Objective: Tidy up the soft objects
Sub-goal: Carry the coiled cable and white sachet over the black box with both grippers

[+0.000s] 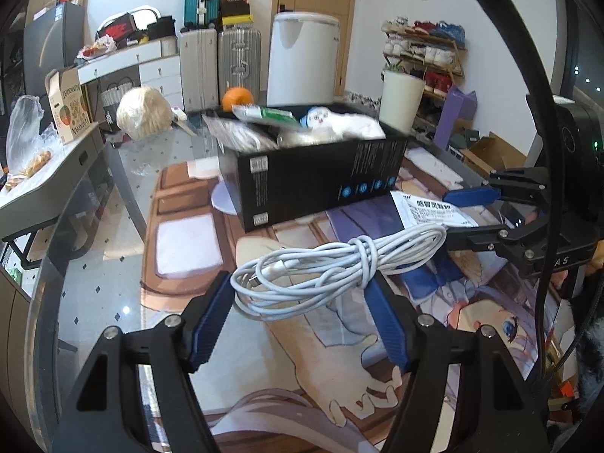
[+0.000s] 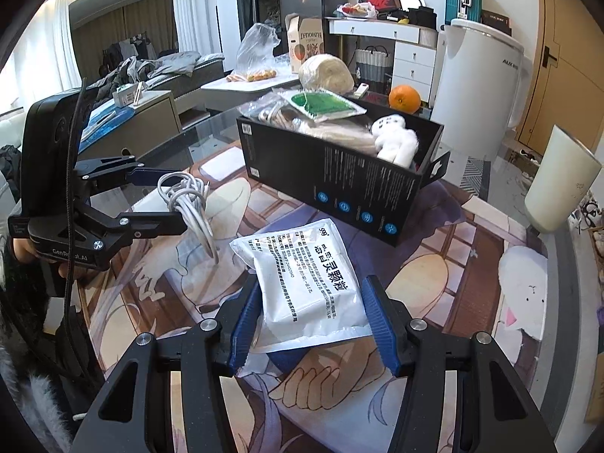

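White coiled cable (image 1: 332,271) sits pinched in the left gripper (image 1: 302,317); the right gripper (image 2: 309,321) clamps a sachet (image 2: 305,287). Loose loops could snag the near wall of the black box (image 1: 321,173) and slip free.

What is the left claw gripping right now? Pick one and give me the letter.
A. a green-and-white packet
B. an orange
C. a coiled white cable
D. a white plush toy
C: the left claw has the coiled white cable bundled between its blue pads, lifted off the mat, while the plush toy and green-and-white packet lie in the black box and the orange sits behind it.
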Demonstrator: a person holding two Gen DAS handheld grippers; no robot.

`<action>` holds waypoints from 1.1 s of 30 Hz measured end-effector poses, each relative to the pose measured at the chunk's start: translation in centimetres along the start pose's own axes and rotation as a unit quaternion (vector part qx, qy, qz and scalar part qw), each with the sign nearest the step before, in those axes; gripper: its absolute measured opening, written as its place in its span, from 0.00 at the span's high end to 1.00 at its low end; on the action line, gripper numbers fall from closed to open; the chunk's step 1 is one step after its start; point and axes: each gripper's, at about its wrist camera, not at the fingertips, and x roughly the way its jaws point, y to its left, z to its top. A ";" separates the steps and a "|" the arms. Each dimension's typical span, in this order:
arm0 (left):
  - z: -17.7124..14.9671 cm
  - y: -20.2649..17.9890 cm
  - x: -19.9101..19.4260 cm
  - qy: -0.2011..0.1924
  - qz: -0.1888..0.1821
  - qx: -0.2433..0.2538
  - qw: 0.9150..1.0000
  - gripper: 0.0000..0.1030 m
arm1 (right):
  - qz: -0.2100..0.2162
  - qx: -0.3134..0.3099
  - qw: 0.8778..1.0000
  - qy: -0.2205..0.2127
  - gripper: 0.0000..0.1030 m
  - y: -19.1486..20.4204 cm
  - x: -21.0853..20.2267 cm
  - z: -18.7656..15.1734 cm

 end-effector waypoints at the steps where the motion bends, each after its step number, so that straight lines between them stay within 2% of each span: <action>1: 0.1 0.0 -0.1 -0.003 0.003 -0.001 1.000 0.32 | -0.001 0.000 1.000 -0.004 0.47 0.0 -0.2 0.0; 14: 2.6 0.6 -2.3 -0.064 0.023 -0.024 0.997 0.32 | -0.032 0.015 0.998 -0.058 0.47 -0.5 -3.7 1.3; 20: 4.4 0.5 -2.8 -0.089 0.034 -0.018 0.995 0.32 | -0.053 0.038 0.995 -0.082 0.47 -1.0 -4.8 2.5; 33: 7.8 1.0 -1.2 -0.112 0.039 -0.013 0.993 0.31 | -0.097 0.083 0.987 -0.100 0.47 -2.7 -4.6 5.7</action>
